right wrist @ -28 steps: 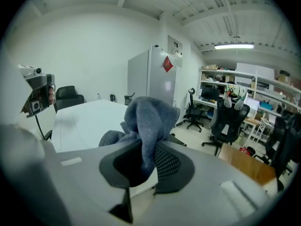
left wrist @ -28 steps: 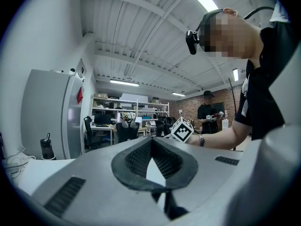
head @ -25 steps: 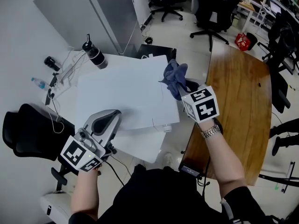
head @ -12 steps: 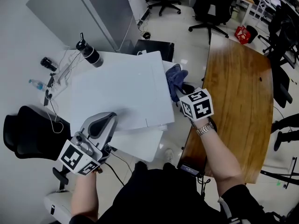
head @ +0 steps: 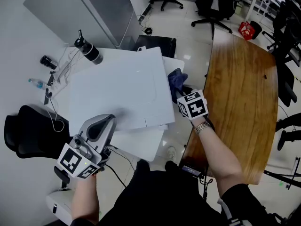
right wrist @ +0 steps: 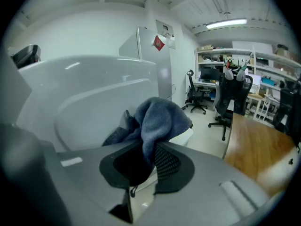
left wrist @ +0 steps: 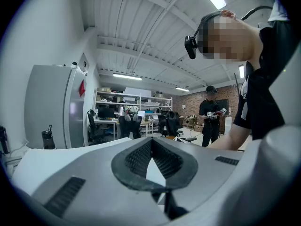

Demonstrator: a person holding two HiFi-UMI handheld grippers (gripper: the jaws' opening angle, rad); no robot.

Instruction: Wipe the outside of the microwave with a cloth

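Right claw (head: pixel 182 93) clamped on bunched blue cloth (head: pixel 176 78), forearm angled down at the white microwave's (head: pixel 117 91) right side, left claw (head: pixel 109 119) pinched shut, lying near level on its top

From overhead, lower half of the cloth (head: pixel 177 79) hidden behind the right gripper (right wrist: pixel 149 160), its end buried between the jaws, microwave (head: pixel 117 91) showing only its top, walls unseen, bottle (head: pixel 36 83) label too small to read
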